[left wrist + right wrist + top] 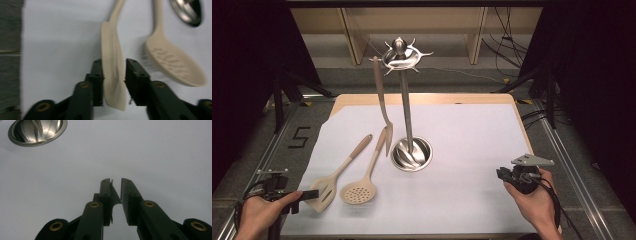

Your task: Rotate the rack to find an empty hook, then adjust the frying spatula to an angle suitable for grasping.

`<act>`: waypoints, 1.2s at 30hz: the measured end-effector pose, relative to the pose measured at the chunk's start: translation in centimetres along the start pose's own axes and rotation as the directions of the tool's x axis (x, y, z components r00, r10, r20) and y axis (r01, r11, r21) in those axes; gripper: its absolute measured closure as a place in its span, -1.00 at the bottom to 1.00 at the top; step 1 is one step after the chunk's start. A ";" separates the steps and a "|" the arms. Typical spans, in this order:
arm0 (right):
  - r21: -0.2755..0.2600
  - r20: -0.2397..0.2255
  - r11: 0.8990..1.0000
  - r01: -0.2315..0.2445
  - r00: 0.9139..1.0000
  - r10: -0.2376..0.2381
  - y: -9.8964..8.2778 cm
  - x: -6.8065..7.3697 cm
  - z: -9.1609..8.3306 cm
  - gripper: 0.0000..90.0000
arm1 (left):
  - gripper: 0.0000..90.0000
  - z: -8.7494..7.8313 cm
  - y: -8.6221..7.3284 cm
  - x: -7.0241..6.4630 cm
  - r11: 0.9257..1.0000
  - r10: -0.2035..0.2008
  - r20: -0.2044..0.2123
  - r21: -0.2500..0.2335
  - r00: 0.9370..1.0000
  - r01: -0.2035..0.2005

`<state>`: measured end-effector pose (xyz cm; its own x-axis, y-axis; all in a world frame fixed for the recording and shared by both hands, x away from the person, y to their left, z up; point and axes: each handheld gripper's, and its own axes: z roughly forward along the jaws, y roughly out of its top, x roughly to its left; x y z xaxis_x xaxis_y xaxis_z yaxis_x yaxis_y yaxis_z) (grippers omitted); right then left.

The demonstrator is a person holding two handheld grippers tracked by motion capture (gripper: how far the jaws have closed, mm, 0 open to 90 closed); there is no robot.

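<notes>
Beige slotted spatula is lying on the white counter, blade standing on edge between the left tongs. Pads aren't visibly pressing (frame blurry), so tongs are sitting apart around it. Skimmer just right of them, steel stand base beyond. Right tongs are idling, narrowly apart, empty; high view adds a fork hanging off the stand.
</notes>
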<state>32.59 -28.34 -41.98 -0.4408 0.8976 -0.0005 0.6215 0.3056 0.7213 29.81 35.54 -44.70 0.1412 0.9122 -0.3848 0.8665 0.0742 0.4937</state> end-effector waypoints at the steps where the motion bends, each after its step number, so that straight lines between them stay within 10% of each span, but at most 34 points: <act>1: -0.011 -0.004 1.000 -0.004 1.000 0.004 0.0 0.0 0.1 0.77 | 0.39 0.0 0.1 -0.1 1.000 0.030 -0.033 0.001 0.999 -0.030; 9: 0.006 0.004 1.000 -0.023 1.000 0.023 0.0 0.1 -0.1 0.75 | 0.09 -1.2 2.2 -2.0 0.965 0.227 -0.188 -0.087 0.956 -0.246; 15: -0.006 -0.011 1.000 0.030 1.000 -0.030 -0.1 -0.3 0.0 0.75 | 0.10 0.4 3.7 -3.7 0.944 0.318 -0.122 -0.055 0.940 -0.326; 17: 0.017 0.000 0.998 -0.056 0.998 0.056 -0.1 0.1 -0.3 0.76 | 0.10 1.1 4.1 -4.2 0.933 0.355 -0.103 -0.028 0.929 -0.360; 20: 0.005 0.004 1.000 -0.028 1.000 0.028 -0.1 -0.3 -0.1 0.76 | 0.12 2.1 4.7 -4.7 0.916 0.399 -0.109 -0.009 0.911 -0.402; 22: 0.007 -0.010 1.000 -0.022 1.000 0.022 -0.2 -0.4 0.1 0.76 | 0.14 2.7 5.5 -4.9 0.892 0.450 -0.115 0.025 0.886 -0.450; 30: 0.001 -0.016 1.000 -0.031 0.999 0.031 0.0 -0.2 0.3 0.77 | 0.30 5.1 7.8 -6.6 0.849 0.528 -0.134 0.071 0.838 -0.524; 31: 0.004 -0.003 1.000 -0.020 1.000 0.020 0.1 -0.2 0.1 0.77 | 0.30 5.4 7.9 -6.7 0.844 0.535 -0.132 0.063 0.834 -0.532; 32: 0.021 -0.003 0.999 -0.043 0.999 0.043 0.1 0.0 -0.1 0.77 | 0.31 5.9 7.9 -7.0 0.855 0.518 -0.142 0.044 0.844 -0.517; 33: 0.002 0.006 1.000 0.027 1.000 -0.027 0.1 -0.5 0.1 0.77 | 0.33 6.1 8.0 -7.2 0.848 0.528 -0.145 0.047 0.837 -0.528; 36: -0.002 0.004 1.000 0.013 1.000 -0.013 0.2 -0.4 0.1 0.77 | 0.37 6.5 8.2 -7.5 0.839 0.543 -0.145 0.051 0.827 -0.542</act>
<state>32.95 -28.64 -41.91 -0.4467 0.8946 -0.0124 0.6143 0.3168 0.7227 38.93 26.68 -42.85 0.5179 0.8531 0.0628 0.6749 -0.4526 0.5828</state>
